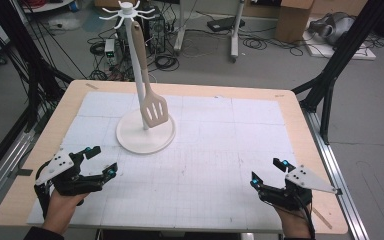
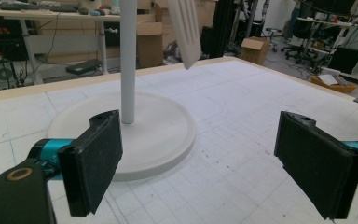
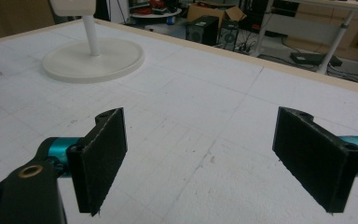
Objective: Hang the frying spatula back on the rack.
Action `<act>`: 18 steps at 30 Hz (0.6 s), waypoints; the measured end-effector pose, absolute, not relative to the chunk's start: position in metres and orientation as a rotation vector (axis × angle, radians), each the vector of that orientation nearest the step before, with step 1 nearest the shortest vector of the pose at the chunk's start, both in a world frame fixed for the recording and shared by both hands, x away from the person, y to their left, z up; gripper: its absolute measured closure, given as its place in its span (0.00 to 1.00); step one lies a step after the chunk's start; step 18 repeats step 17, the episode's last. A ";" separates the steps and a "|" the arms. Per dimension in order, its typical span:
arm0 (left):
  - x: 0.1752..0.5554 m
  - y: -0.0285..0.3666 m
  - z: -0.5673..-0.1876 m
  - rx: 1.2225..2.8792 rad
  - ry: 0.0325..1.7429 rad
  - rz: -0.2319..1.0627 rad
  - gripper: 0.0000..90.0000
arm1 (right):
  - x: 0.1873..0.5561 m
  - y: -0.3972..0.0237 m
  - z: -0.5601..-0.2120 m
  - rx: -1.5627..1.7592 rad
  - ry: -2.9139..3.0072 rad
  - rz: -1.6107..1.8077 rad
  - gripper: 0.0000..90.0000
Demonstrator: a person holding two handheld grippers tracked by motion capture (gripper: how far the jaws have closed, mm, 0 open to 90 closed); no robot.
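A white stand (image 1: 145, 131) sits on the table (image 1: 290, 120) left of centre, with a slotted spatula (image 1: 153, 107) hanging from a hook at its top, the blade just above the round base. The left gripper (image 1: 99, 161), jaws spread wide and empty, lies near the table's front left with the stand at about 1 o'clock from it. The right gripper (image 1: 267, 172), also wide open and empty, rests at front right, well apart from the stand, which lies at about 10 o'clock from it.

Lab or robotics workshop. Table (image 1: 300, 125) with gridded white mat, black frame struts (image 1: 340, 55) at 2 and 10 o'clock. Concrete floor, loose cables (image 1: 165, 60) at 12 o'clock. Cardboard boxes (image 1: 292, 20) at 1 o'clock. Desks (image 2: 51, 14), office chairs (image 2: 303, 28), stacked gear beyond.
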State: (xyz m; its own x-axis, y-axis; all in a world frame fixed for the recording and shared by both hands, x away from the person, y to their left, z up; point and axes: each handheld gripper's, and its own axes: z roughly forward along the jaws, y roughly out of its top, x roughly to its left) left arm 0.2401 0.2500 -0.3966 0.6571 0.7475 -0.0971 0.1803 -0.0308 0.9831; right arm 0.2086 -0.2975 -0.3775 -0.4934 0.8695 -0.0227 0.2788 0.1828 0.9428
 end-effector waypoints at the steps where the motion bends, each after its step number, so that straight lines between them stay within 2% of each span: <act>1: 0.240 0.250 -0.397 1.572 0.790 0.538 0.17 | 0.209 -0.298 -0.377 1.074 1.882 1.312 0.18; 18: 0.242 0.247 -0.400 1.585 0.806 0.526 0.18 | 0.211 -0.300 -0.380 1.088 1.882 1.323 0.18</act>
